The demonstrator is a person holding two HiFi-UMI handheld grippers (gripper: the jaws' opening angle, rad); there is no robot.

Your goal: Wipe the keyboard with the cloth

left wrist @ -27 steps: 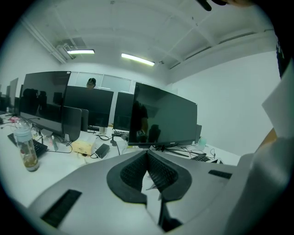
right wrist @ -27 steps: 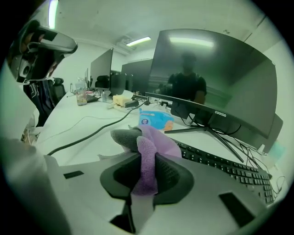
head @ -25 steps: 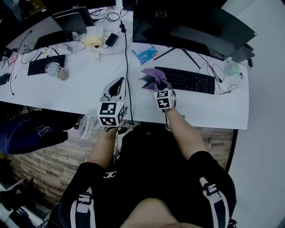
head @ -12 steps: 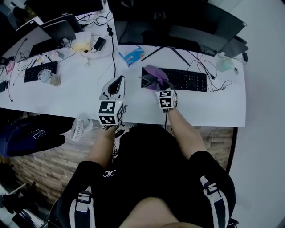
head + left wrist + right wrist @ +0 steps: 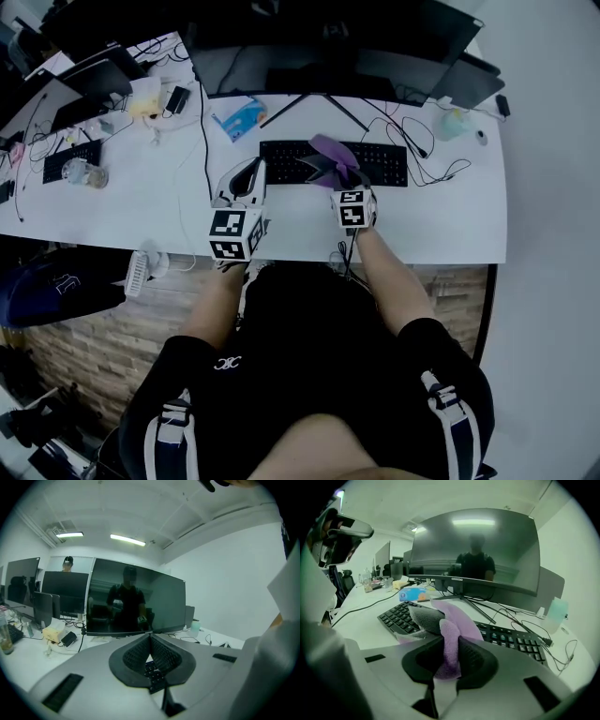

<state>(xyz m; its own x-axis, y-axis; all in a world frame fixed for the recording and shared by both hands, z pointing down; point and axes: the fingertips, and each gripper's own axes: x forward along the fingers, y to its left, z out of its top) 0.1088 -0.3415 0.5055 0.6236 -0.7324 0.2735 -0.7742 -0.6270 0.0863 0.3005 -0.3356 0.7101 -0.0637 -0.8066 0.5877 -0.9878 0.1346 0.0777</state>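
Note:
A black keyboard (image 5: pixel 333 162) (image 5: pixel 506 637) lies on the white desk (image 5: pixel 422 220) in front of a large dark monitor (image 5: pixel 319 42). My right gripper (image 5: pixel 339 178) (image 5: pixel 447 656) is shut on a purple and grey cloth (image 5: pixel 328 157) (image 5: pixel 450 630), which hangs over the keyboard's middle; whether it touches the keys I cannot tell. My left gripper (image 5: pixel 247 178) (image 5: pixel 149 652) is shut with nothing in it, to the left of the keyboard's near edge. A few keys show through the gap below its pads.
A blue box (image 5: pixel 236 117) (image 5: pixel 412 594) lies left of the monitor stand (image 5: pixel 314 105). Cables (image 5: pixel 427 155) run at the keyboard's right end, near a pale bottle (image 5: pixel 450 122) (image 5: pixel 555 613). A second keyboard (image 5: pixel 64 157) and a glass jar (image 5: pixel 80 172) sit far left.
The head view has shifted, so the desk and keyboard slid left in the picture. Both grippers stay at the same place in the view; the cloth now hangs over the keyboard's middle instead of its left end.

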